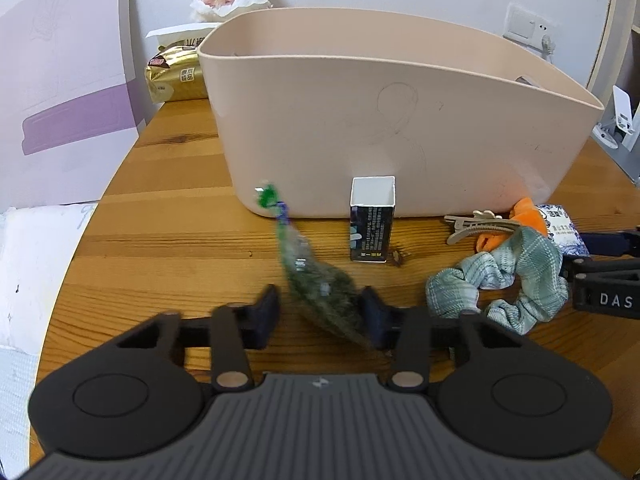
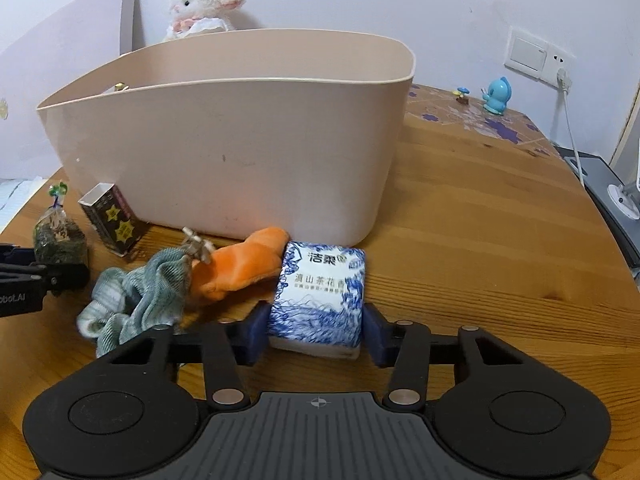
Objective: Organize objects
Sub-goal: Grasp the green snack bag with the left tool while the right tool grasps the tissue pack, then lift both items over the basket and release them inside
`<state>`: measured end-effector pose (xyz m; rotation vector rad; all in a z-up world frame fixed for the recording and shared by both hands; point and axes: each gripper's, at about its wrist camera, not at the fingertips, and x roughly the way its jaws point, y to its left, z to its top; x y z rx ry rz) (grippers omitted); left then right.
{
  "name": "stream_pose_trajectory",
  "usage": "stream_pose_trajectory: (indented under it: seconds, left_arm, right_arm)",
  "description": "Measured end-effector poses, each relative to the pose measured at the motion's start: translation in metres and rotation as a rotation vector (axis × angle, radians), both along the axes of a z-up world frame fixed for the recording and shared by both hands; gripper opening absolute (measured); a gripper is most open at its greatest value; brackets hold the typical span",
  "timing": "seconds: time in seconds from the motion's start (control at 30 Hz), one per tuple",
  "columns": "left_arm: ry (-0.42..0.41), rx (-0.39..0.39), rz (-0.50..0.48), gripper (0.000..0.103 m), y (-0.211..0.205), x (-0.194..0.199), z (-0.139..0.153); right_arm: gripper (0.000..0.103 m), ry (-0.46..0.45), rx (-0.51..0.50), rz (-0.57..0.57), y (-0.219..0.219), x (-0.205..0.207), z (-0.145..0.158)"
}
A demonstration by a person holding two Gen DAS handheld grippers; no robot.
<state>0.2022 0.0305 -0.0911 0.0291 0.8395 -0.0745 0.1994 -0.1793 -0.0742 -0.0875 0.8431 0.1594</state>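
A beige plastic bin (image 1: 360, 120) stands on the wooden table; it also shows in the right wrist view (image 2: 224, 152). My left gripper (image 1: 320, 316) is open, its jaws on either side of a small clear bag of dark green stuff (image 1: 320, 288) tied with a green-blue twist. My right gripper (image 2: 316, 330) has its jaws around a blue-and-white tissue pack (image 2: 320, 296), the pads touching or nearly touching its sides. A small dark box (image 1: 371, 220), a beige hair clip (image 1: 476, 226), an orange plush (image 2: 240, 268) and a green plaid scrunchie (image 1: 508, 284) lie in front of the bin.
A white plush sheep (image 2: 200, 4) and a gold snack bag (image 1: 176, 76) sit behind the bin. A blue figurine (image 2: 496, 96) stands at the back right near a wall socket (image 2: 536, 56) and its cable. A purple-white board (image 1: 60, 80) leans at the left.
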Motion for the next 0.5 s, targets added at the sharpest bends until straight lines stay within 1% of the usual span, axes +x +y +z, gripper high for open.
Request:
stream_pose_trajectory:
  seconds: [0.1, 0.23, 0.5]
  left_arm:
    - [0.003, -0.003, -0.002, 0.037, 0.002, 0.000, 0.000]
    - [0.004, -0.007, 0.020, 0.036, 0.006, -0.005, 0.001]
    - [-0.042, -0.002, 0.017, 0.036, 0.005, -0.027, 0.022]
  right_arm:
    - [0.043, 0.010, 0.000, 0.005, -0.003, -0.003, 0.002]
    - [0.043, 0.007, 0.005, 0.001, -0.008, -0.015, 0.008]
    - [0.043, -0.061, 0.024, -0.008, -0.024, -0.044, 0.040]
